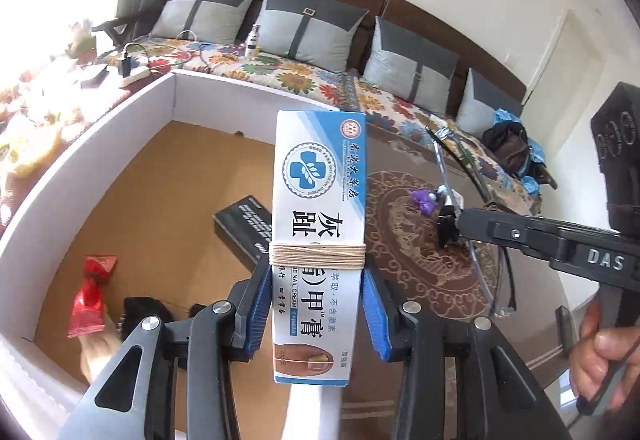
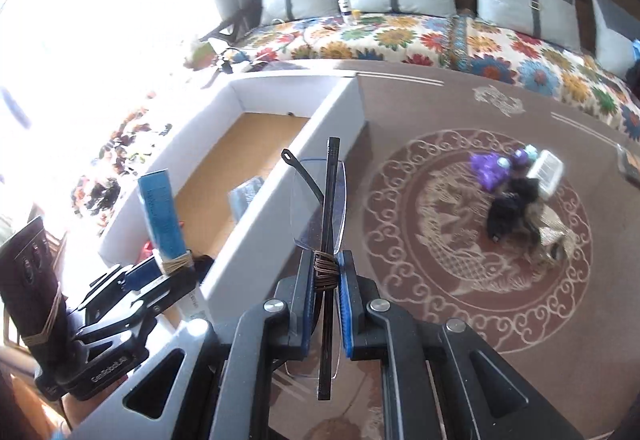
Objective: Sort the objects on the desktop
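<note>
Blue-white cream carton (image 1: 316, 252) clamped upright in my left claw (image 1: 316, 304), over the tray (image 1: 100, 143); right claw (image 2: 325, 304) pinches folded glasses (image 2: 324, 207) just outside its wall.

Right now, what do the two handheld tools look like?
Both match: black angular bodies, silver pivot bolts, blue ribbed pads. The right tool shows white "DAS" lettering in the left wrist view. The left tool has white lettering on its body and string wound round its handle.
</note>
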`<state>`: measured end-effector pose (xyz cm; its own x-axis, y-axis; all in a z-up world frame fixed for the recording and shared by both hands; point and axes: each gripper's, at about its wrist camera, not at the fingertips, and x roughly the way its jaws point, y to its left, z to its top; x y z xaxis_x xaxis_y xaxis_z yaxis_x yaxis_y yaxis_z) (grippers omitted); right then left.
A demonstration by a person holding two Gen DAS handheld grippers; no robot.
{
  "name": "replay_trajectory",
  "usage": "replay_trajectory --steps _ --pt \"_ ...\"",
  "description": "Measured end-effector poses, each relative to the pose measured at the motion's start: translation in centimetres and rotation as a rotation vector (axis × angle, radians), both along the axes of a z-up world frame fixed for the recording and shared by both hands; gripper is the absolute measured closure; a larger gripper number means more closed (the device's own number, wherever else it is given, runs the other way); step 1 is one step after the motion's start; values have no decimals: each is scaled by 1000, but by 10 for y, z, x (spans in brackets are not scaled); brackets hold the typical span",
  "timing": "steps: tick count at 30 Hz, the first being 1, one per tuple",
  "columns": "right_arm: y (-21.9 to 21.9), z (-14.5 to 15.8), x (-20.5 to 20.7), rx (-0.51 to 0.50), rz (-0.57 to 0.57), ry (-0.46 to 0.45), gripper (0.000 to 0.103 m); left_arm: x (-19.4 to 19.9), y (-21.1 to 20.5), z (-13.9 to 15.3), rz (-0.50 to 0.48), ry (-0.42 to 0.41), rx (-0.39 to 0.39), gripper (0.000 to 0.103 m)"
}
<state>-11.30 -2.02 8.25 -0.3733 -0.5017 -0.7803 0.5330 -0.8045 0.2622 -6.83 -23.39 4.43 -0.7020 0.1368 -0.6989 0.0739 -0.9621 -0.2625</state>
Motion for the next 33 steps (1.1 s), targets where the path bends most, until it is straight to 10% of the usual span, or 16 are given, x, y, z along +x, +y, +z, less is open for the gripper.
replay_trajectory --steps 10,12,14,20,25,33 --pt "-145 -64 20 64 195 -77 89 -6 -86 -50 143 -199 -56 60" --pt "-152 -84 15 73 200 -135 80 -8 -89 -64 157 -258 -88 42" --pt "-146 -89 15 52 186 -144 46 0 -89 -69 180 -256 -100 36" --pt "-76 -58 24 -49 110 47 18 24 -77 -50 241 -136 -95 25" --pt "30 -77 27 117 -59 257 0 39 -21 -23 142 -17 -101 25" --pt "210 -164 19 377 -315 153 0 35 135 -7 -198 57 -77 0"
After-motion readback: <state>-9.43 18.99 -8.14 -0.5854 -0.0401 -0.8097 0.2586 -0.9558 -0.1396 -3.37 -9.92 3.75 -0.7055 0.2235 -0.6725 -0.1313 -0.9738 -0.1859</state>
